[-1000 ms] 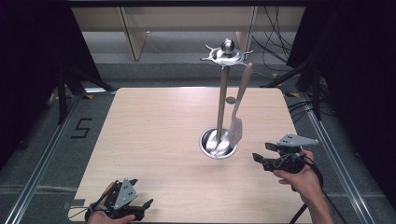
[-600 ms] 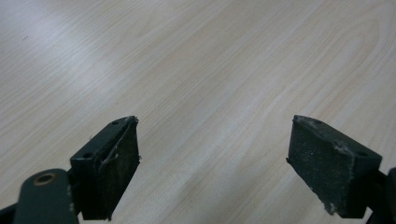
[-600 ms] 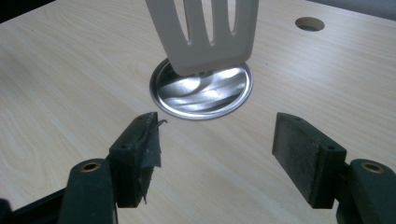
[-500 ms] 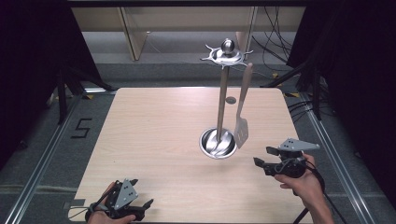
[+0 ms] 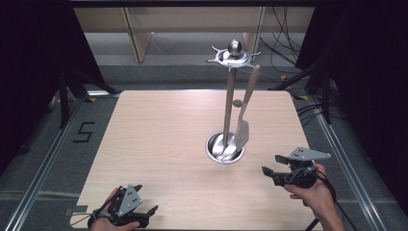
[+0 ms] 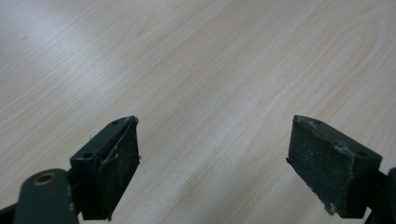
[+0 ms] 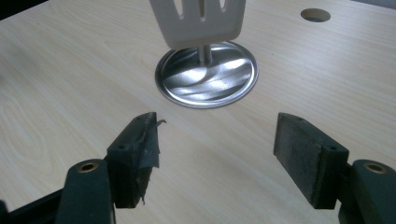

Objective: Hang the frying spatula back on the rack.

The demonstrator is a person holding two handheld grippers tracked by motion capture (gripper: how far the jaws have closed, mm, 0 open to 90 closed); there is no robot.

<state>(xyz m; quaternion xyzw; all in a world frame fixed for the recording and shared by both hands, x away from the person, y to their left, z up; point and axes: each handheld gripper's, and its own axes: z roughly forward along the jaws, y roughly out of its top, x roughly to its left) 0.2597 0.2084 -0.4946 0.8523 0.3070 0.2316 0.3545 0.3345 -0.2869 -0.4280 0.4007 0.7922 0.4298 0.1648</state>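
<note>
A: High view, current state: the right gripper (image 5: 270, 164) sits at the near right part of the table (image 5: 159, 144), jaws wide apart with nothing between them. Compared with one second earlier, it is lower in the frame, farther from the stand's base (image 5: 224, 148) and nearer the table's front edge.

B: Confirm the jaw condition from the right gripper view.

A: Right gripper view: both pads (image 7: 300, 156) stand well apart over bare wood. No object lies between them. The round metal base (image 7: 207, 74) is ahead of the jaws, and the pale slotted spatula (image 7: 198, 21) hangs in front of the pole above it.

B: Position of the spatula in the high view?

A: The spatula (image 5: 243, 126) hangs from the top ring of the utensil stand (image 5: 233, 55), its blade just above the right rim of the base. One second earlier it hung tilted with its blade farther right; half a second ago it hung more upright.

B: Left gripper?

A: The left gripper (image 5: 144, 215) rests at the near left edge, jaws wide and empty, in the same place as in both earlier frames. Left gripper view: its pads (image 6: 116, 172) frame bare tabletop.
</note>
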